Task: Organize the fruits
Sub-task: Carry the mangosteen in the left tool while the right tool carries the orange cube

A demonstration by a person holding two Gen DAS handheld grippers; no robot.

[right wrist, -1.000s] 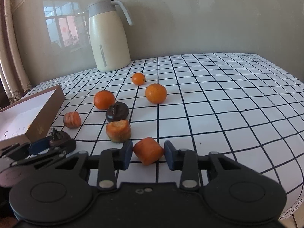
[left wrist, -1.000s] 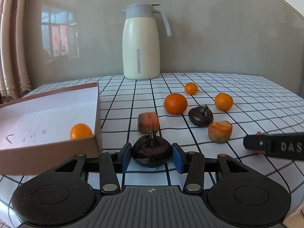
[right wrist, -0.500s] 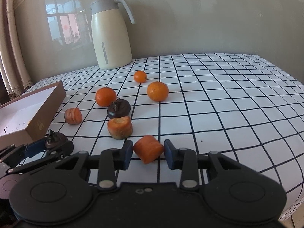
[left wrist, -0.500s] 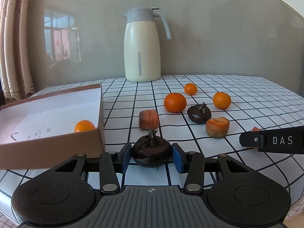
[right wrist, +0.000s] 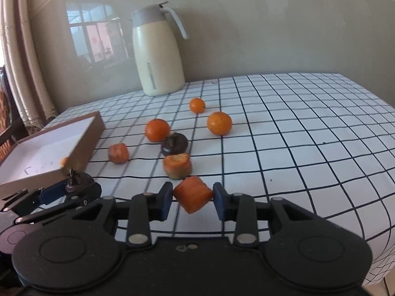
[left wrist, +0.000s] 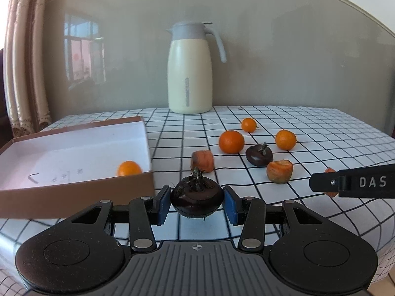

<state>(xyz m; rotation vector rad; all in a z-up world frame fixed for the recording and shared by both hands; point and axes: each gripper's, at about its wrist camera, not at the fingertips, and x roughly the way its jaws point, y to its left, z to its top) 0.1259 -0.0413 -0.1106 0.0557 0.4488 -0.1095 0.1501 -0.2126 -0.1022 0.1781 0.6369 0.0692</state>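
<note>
Both grippers were loaded and raised above the checked tablecloth. The left gripper was clamped on a dark round fruit, its stalk upright, blue pads pressed against either side. It hung just beside the near right corner of the cardboard box, outside the wall and not over the opening. The right gripper was clamped on an orange chunk, held tilted between its pads, well to the right of the box.

One small orange lay inside the box, against its near wall. Loose on the cloth were three oranges, a second dark fruit and two more orange chunks. A cream jug stood at the back, clear of the work.

Judgement: the step in hand was carrying, two pieces at once, with most of the sorting not yet done. The next move would call for lifting the dark fruit over the box wall, leftward, then letting go low above the floor so it does not roll into the orange. The right load should wait or follow behind, since both tools sat close together near that corner.
</note>
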